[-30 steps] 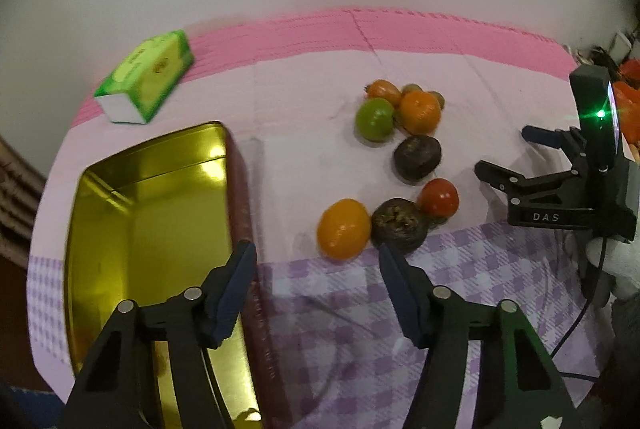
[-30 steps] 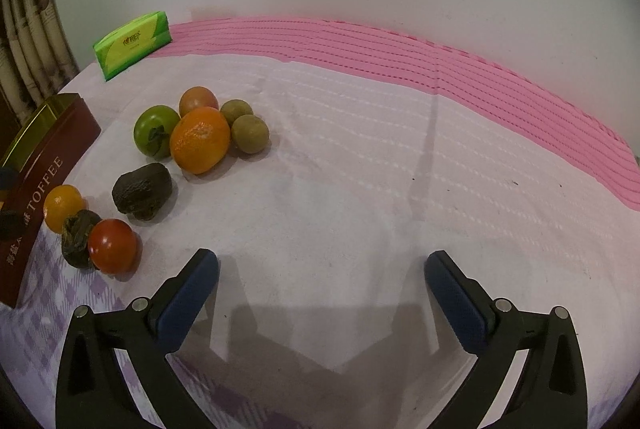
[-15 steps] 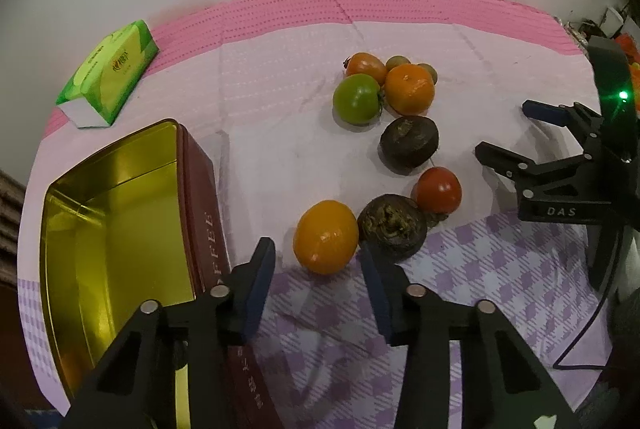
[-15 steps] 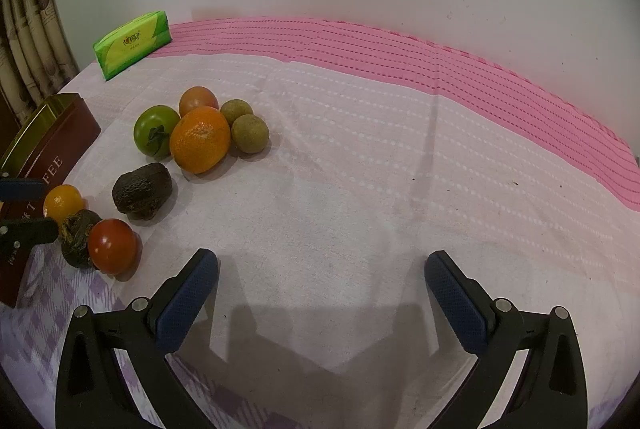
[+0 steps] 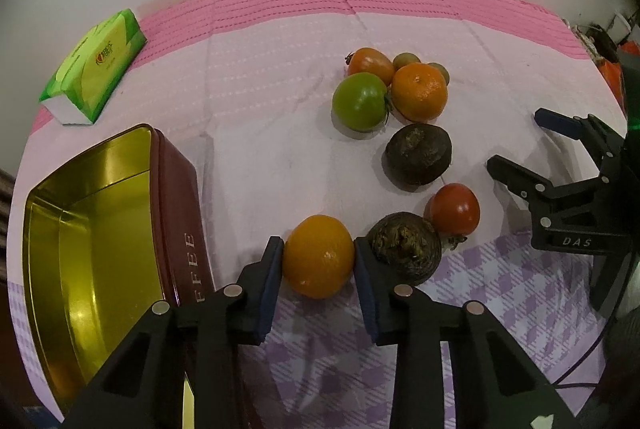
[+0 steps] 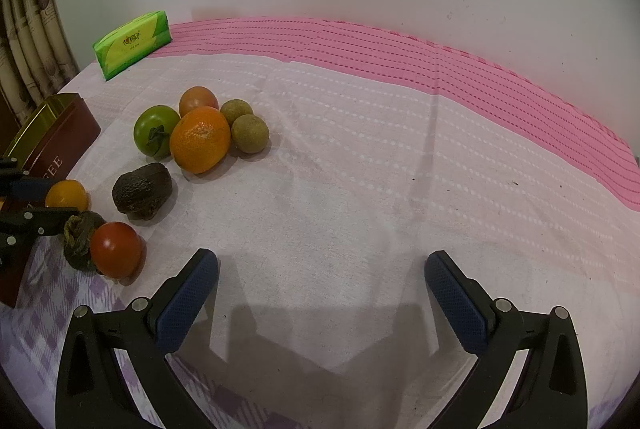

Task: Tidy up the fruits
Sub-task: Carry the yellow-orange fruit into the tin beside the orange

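My left gripper (image 5: 318, 259) is shut on a small yellow-orange fruit (image 5: 319, 255), which still rests on the cloth; it also shows in the right wrist view (image 6: 66, 194). Just right of it lie a dark wrinkled fruit (image 5: 405, 247) and a red tomato (image 5: 454, 209). Farther back are another dark fruit (image 5: 419, 153), a green tomato (image 5: 360, 101), a large orange (image 5: 419, 91), an orange tomato (image 5: 369, 63) and two small brown fruits (image 6: 250, 133). The open gold-lined tin (image 5: 88, 213) stands at the left. My right gripper (image 6: 320, 293) is open and empty over bare cloth.
A green tissue pack (image 5: 94, 67) lies at the back left. The tin's red wall (image 5: 180, 205) is close to my left finger. The table has a pink and purple-checked cloth (image 6: 400, 169) and ends at a white wall.
My left gripper moved forward and closed its fingers around the yellow-orange fruit. The right gripper has stayed still and open.
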Motion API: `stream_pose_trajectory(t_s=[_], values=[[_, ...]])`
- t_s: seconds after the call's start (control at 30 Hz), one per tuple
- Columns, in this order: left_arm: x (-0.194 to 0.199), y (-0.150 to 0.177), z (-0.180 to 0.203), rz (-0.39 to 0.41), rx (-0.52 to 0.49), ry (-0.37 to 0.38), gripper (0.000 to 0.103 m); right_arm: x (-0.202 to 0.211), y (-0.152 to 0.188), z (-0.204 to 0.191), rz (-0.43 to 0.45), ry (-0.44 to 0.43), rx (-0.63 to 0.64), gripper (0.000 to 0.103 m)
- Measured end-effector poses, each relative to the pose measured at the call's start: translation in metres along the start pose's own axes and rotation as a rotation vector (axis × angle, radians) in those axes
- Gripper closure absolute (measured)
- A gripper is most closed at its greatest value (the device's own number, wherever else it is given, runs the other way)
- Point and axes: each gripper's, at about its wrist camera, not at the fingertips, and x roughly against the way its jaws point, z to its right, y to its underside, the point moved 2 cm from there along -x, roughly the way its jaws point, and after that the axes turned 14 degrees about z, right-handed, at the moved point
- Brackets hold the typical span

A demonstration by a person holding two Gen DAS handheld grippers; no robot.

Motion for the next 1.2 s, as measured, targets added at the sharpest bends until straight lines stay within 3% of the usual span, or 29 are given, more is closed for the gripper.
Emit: stream_pose_trajectory(t_s=[0.6, 0.9, 1.2], values=[[0.045, -0.003, -0.007, 0.075, 0.051, -0.015, 0.073, 0.000, -0.001, 0.000, 0.000, -0.001, 0.000, 0.000], [0.084, -0.003, -0.059, 0.142, 0.134, -0.110, 0.073, 0.000, -0.002, 0.000, -0.001, -0.001, 0.001, 0.000], [0.087, 0.019, -0.134, 0.112, 0.248, -0.253, 0.073, 0.000, -0.002, 0.000, -0.001, -0.002, 0.001, 0.000]])
